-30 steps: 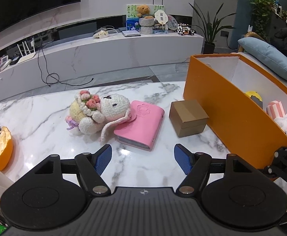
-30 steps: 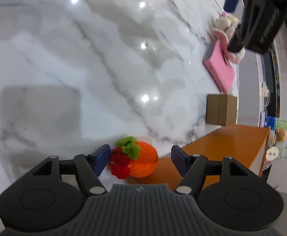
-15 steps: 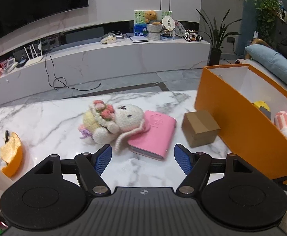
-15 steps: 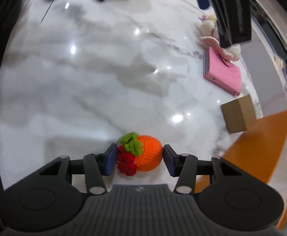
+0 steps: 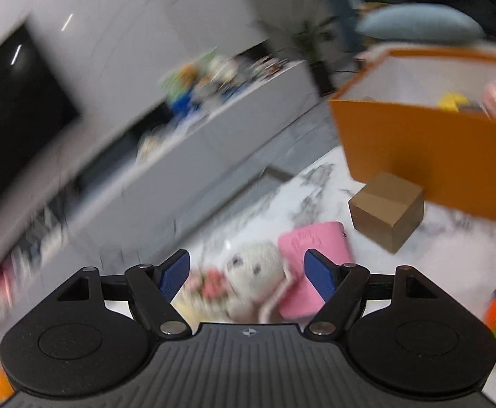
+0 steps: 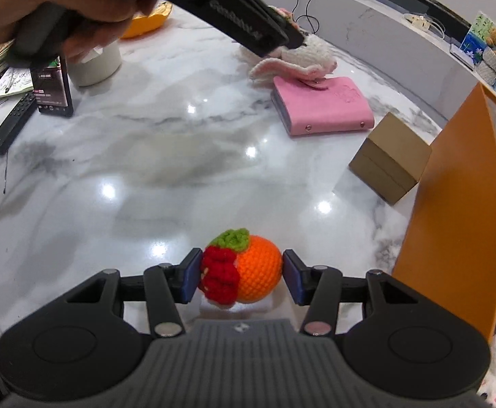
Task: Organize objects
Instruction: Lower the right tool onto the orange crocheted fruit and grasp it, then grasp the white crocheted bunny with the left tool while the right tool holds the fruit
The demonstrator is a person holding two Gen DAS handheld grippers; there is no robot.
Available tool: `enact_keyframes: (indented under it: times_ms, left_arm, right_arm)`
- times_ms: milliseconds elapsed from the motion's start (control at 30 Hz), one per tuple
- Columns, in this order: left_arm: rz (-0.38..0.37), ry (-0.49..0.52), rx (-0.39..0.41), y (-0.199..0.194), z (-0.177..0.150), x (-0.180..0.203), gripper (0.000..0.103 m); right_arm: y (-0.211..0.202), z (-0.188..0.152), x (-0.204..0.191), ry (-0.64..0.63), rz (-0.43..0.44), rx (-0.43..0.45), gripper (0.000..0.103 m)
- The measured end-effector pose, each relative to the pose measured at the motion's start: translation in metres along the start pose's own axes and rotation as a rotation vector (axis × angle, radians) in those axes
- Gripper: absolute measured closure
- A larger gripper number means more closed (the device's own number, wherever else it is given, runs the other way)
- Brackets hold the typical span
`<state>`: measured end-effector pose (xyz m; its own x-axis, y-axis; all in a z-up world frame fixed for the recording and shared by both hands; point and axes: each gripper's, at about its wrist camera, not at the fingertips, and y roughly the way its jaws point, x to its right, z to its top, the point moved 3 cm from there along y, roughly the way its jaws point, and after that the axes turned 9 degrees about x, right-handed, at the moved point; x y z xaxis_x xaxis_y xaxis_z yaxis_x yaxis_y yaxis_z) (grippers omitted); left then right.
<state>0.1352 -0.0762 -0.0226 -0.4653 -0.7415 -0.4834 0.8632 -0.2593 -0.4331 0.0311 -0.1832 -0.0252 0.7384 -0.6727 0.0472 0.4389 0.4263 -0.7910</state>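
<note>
Right gripper point(image 6: 241, 277) clenched on crochet orange point(image 6: 248, 273); left gripper point(image 5: 247, 273) opening, seemingly empty

Raised lettering runs along the black body of the left claw point(image 6: 248, 17), far left above the worktop point(image 6: 146, 176), but it is too blurred to read. The upright phone screen point(image 6: 51, 85) shows small unreadable characters.

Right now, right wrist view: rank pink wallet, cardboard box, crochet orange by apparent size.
1. pink wallet
2. cardboard box, close to the wallet, so unsure
3. crochet orange, smallest-looking though nearest the camera, so truly smallest
</note>
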Motion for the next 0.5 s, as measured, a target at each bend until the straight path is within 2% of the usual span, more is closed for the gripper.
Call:
enact_keyframes:
  times_ms: [67, 233, 367, 500]
  left_arm:
    - [-0.046, 0.057, 0.036, 0.004, -0.001, 0.002, 0.014]
    - [-0.07, 0.106, 0.007, 0.022, -0.015, 0.0, 0.014]
    - [-0.067, 0.262, -0.028, 0.035, -0.03, 0.016, 0.014]
    - [-0.115, 0.384, -0.018, 0.036, -0.036, 0.04, 0.014]
  right_arm:
    - [0.002, 0.0, 0.0, -0.006, 0.003, -0.006, 0.049]
    - [0.007, -0.003, -0.002, -0.014, 0.012, -0.024, 0.048]
    - [0.009, -0.003, -0.003, -0.023, 0.015, -0.035, 0.048]
    - [0.009, -0.003, -0.004, -0.021, 0.021, -0.039, 0.047]
